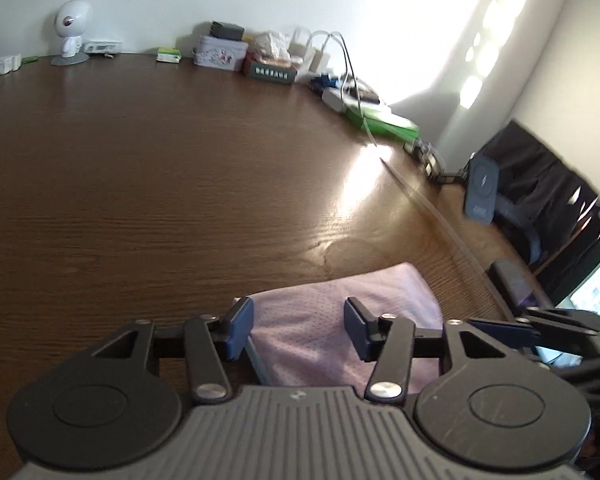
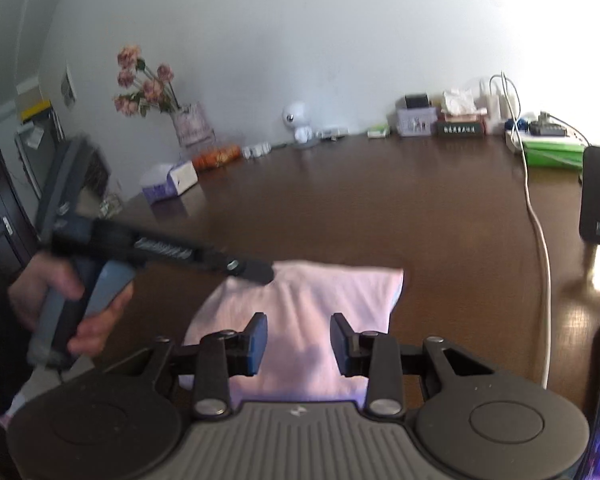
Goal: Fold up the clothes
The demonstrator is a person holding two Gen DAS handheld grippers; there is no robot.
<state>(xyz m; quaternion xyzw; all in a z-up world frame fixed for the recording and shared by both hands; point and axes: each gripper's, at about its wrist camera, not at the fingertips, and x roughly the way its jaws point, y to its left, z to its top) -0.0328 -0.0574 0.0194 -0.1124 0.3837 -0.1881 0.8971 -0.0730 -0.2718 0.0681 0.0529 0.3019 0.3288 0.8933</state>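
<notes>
Left hand-held gripper [image 2: 256, 272] over garment [image 2: 300, 320]

Each black hand-held gripper [image 2: 299, 342] has blue pads [image 2: 258, 344].

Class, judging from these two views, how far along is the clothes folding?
Done: the pale pink garment lies as a compact folded rectangle on the wooden table. In hand: nothing; the left gripper and right gripper are both open above it. Left: perhaps a final fold or tidying its left edge.
</notes>
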